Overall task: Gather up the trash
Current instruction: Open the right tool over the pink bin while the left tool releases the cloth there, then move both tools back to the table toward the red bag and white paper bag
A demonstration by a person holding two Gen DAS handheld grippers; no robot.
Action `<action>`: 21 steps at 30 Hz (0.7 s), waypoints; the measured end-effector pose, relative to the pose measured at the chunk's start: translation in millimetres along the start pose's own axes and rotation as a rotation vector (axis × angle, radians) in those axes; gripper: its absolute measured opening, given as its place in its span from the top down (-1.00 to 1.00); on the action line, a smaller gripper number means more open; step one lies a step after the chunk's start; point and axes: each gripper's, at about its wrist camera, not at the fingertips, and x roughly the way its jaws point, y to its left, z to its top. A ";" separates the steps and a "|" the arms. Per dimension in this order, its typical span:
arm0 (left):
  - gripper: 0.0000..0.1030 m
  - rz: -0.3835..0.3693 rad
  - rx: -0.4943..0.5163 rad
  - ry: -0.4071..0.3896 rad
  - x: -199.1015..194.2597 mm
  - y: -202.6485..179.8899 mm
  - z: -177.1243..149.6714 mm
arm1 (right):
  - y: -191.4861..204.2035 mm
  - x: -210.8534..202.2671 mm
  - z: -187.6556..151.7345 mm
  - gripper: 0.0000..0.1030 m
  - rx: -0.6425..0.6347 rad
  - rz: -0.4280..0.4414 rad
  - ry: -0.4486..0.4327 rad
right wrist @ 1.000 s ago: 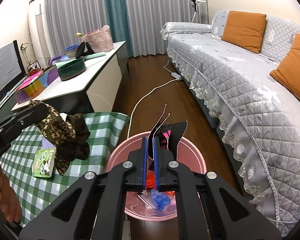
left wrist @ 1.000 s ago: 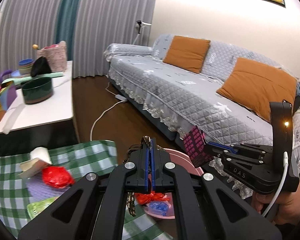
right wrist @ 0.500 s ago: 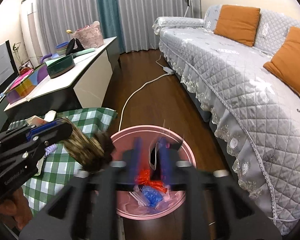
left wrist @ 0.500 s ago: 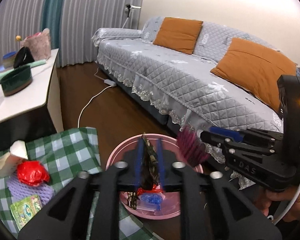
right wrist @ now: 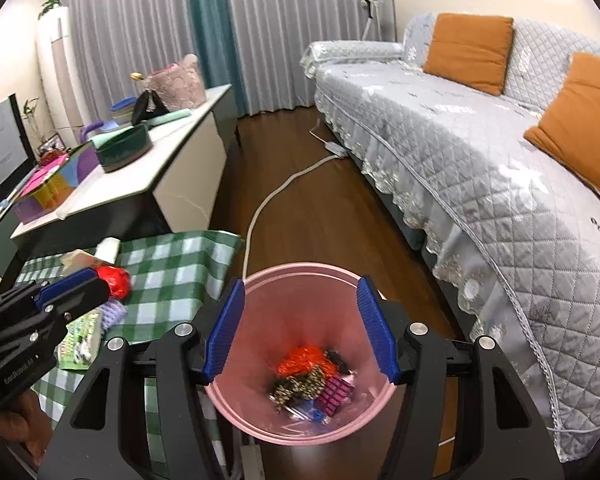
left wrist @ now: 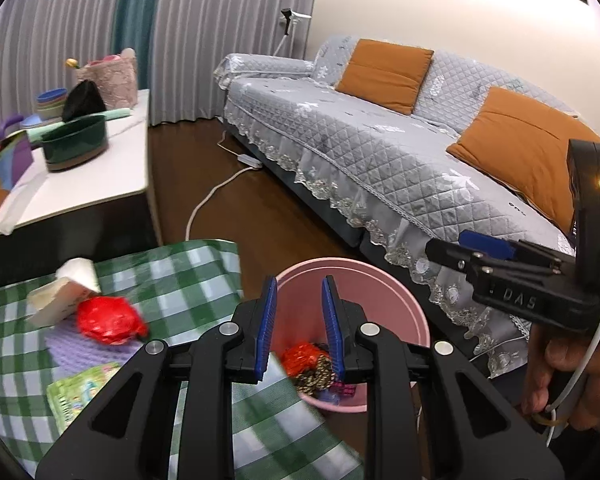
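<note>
A pink bin (right wrist: pixel 300 269) stands on the floor beside the green checked table (left wrist: pixel 180 280). In it lie a red wrapper (right wrist: pixel 300 362), a camouflage-patterned wrapper (right wrist: pixel 300 386) and a pink packet (right wrist: pixel 334 394). My right gripper (right wrist: pixel 301 292) hangs over the bin, its jaws opening wide with nothing between them. My left gripper (left wrist: pixel 298 292) is open and empty over the bin's near rim (left wrist: pixel 340 264). On the table remain a crumpled red wrapper (left wrist: pixel 108 320), a white carton (left wrist: pixel 64 292) and a green packet (left wrist: pixel 84 392) by a purple mat (left wrist: pixel 84 354).
A grey quilted sofa (right wrist: pixel 480 160) with orange cushions runs along the right. A white sideboard (right wrist: pixel 168 152) with bowls and a basket stands at the left. A white power cable (right wrist: pixel 276 196) lies on the wooden floor between them.
Both grippers went from shut to open. The camouflage wrapper left the left gripper and the pink packet left the right one; both now lie in the bin.
</note>
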 end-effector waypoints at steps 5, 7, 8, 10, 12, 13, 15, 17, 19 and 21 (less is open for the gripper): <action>0.55 0.059 -0.016 -0.013 -24.5 27.1 -9.1 | 28.0 -3.1 5.0 -0.14 -0.015 0.048 -0.013; 0.55 0.089 -0.036 -0.015 -34.5 43.7 -13.3 | 42.2 -3.3 6.5 -0.14 -0.023 0.070 -0.016; 0.55 0.101 -0.046 -0.016 -38.1 50.8 -13.9 | 48.7 -2.8 7.0 -0.14 -0.028 0.080 -0.017; 0.55 0.138 -0.074 -0.022 -48.9 71.6 -18.0 | 63.4 -1.1 7.7 -0.14 -0.043 0.102 -0.017; 0.55 0.168 -0.098 -0.029 -57.6 89.5 -20.8 | 79.6 2.2 7.5 -0.14 -0.061 0.124 -0.015; 0.55 0.182 -0.107 -0.032 -62.0 98.6 -22.6 | 85.8 3.7 7.8 -0.14 -0.066 0.133 -0.013; 0.55 0.212 -0.123 -0.035 -68.5 115.1 -26.2 | 97.8 7.7 8.5 -0.14 -0.078 0.151 -0.012; 0.55 0.233 -0.144 -0.035 -73.0 131.3 -28.7 | 111.7 14.1 8.6 -0.14 -0.092 0.169 -0.007; 0.55 0.258 -0.169 -0.034 -76.0 148.8 -32.0 | 123.1 21.0 8.7 -0.14 -0.100 0.183 0.002; 0.55 0.274 -0.193 -0.034 -77.6 163.5 -34.6 | 133.9 28.7 8.9 -0.14 -0.107 0.195 0.012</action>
